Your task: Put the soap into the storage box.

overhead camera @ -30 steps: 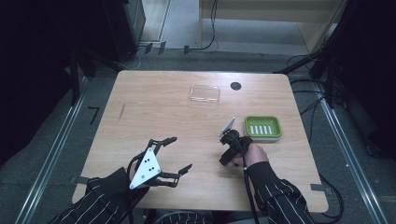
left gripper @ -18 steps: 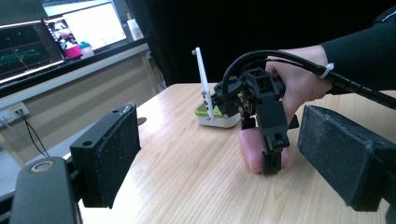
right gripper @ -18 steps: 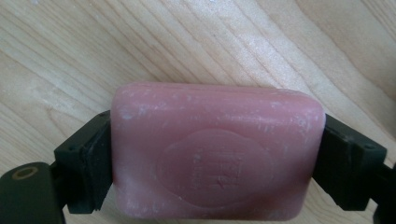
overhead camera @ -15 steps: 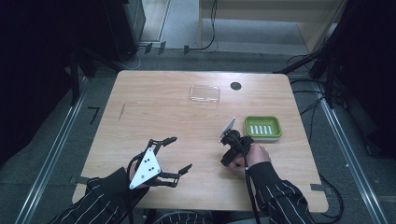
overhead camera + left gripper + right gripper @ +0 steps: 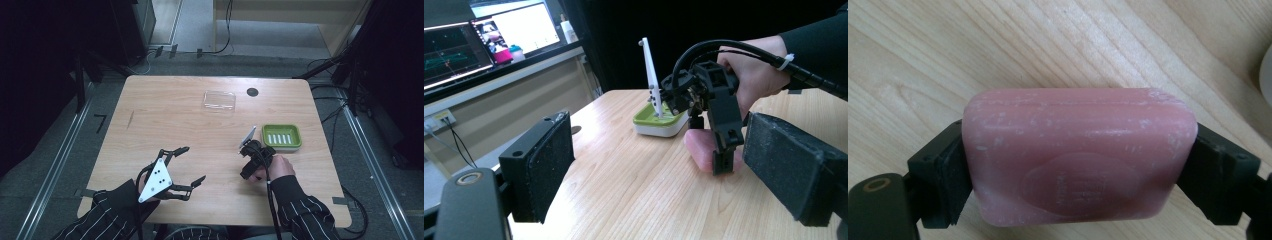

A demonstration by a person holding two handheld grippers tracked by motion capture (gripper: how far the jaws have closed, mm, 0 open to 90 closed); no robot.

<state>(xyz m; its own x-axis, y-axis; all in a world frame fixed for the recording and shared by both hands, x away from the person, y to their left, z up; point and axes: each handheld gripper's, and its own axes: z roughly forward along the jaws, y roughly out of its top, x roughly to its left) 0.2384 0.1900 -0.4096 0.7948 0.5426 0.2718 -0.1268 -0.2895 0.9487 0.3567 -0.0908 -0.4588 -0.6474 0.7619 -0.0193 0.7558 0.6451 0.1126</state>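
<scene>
Right gripper [image 5: 253, 167] clamped on pink, rounded, chalky soap [image 5: 1079, 156], above woodgrain table [image 5: 165, 115]. Left gripper [image 5: 186, 167] jaws wide apart, empty.

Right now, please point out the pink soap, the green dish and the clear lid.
pink soap [image 5: 1078, 155], right gripper view, middle of its face
green dish [image 5: 298, 137], high view, right rim
clear lid [image 5: 219, 100], high view, centre
</scene>
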